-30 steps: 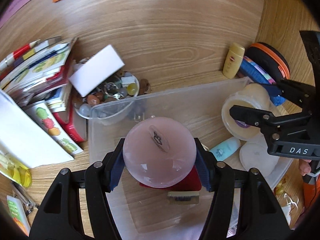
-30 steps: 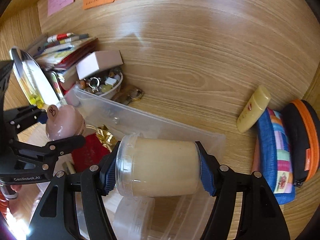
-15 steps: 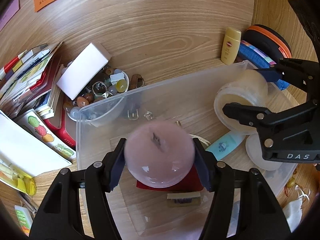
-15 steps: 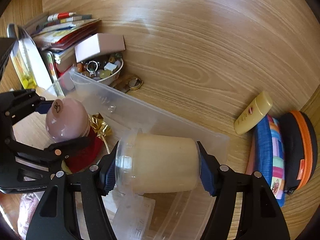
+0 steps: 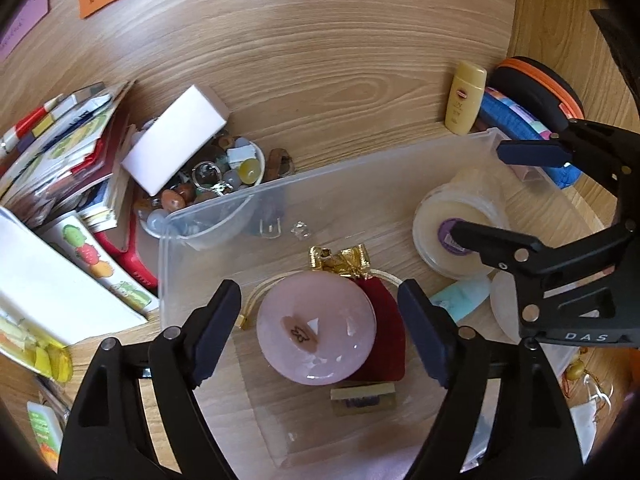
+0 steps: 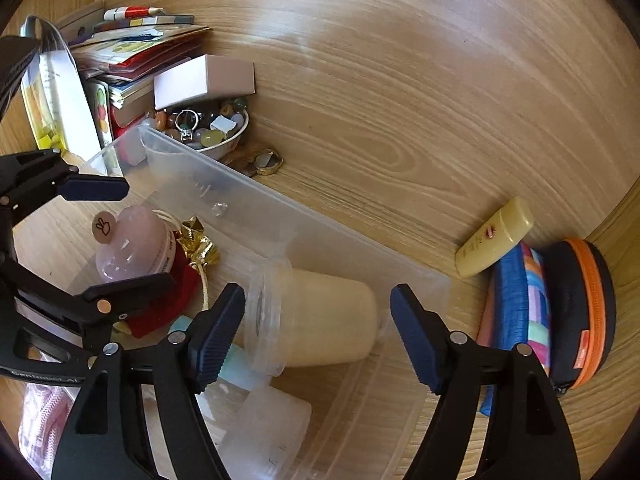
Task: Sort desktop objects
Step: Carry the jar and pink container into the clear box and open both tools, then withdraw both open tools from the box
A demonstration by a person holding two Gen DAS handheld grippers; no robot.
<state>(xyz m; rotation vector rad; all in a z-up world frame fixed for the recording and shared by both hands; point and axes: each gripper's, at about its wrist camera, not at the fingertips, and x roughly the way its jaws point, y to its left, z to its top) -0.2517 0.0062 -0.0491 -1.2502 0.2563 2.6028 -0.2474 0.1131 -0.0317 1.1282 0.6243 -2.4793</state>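
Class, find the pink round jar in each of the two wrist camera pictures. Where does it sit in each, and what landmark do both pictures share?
Left wrist view: the pink jar sits low in the centre, inside the clear bin, between the open fingers of the left gripper.
Right wrist view: the pink jar sits at middle left, inside the bin.
Shared landmark: the bowl of stones behind the bin.

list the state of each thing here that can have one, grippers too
left gripper: open, fingers clear of the jar
right gripper: open
pink round jar: released, resting in the bin on the red pouch
cream jar: released, lying on its side in the bin
clear plastic bin: lidless
orange-zip case: zipped shut
yellow bottle: capped, lying down
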